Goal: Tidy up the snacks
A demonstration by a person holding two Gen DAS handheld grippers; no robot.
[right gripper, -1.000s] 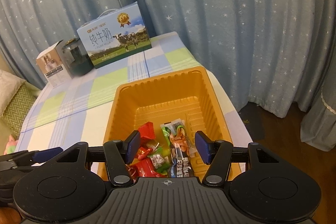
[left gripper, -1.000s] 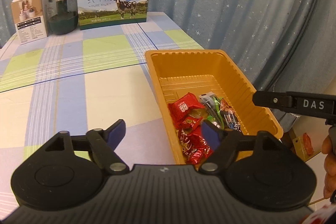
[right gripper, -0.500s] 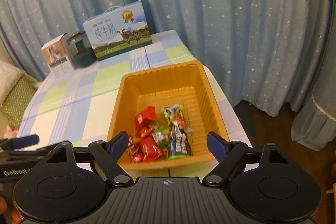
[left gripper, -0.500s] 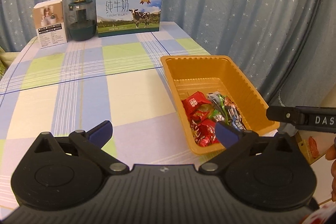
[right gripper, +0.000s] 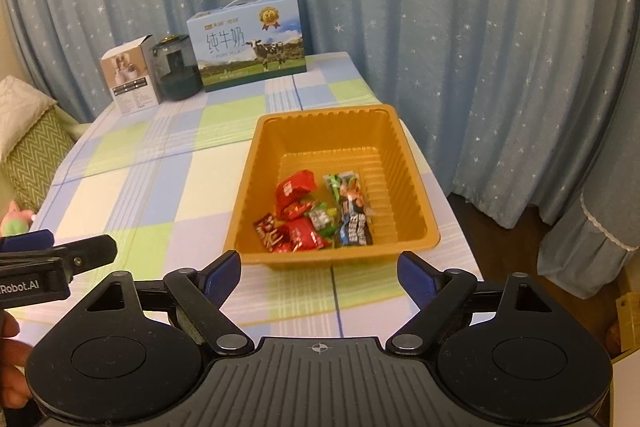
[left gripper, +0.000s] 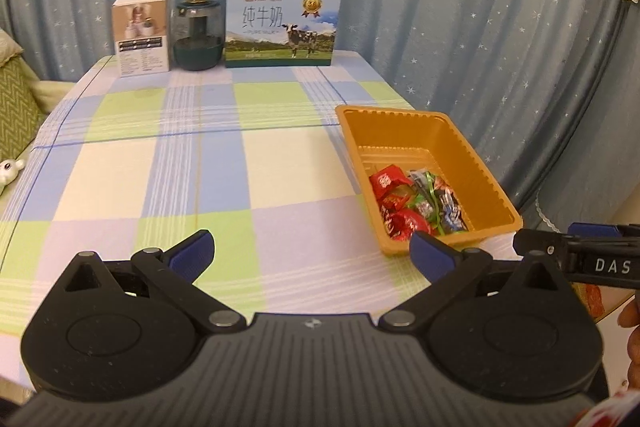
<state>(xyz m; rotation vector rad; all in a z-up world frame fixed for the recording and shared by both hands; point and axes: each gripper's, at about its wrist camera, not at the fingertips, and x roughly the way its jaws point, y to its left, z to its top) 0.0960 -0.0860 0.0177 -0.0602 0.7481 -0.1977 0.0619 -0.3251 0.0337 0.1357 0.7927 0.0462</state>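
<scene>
Both hand-held grippers, left (left gripper: 310,251) and right (right gripper: 320,271), are hanging released and empty; snacks (right gripper: 316,213) are lying gathered in the tray (right gripper: 416,187), so keeping clear suffices.

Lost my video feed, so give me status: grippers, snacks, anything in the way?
Left gripper open, empty; right gripper open, empty. Wrapped snacks piled in the orange plastic tray, near end. Nothing between grippers and tray.
</scene>
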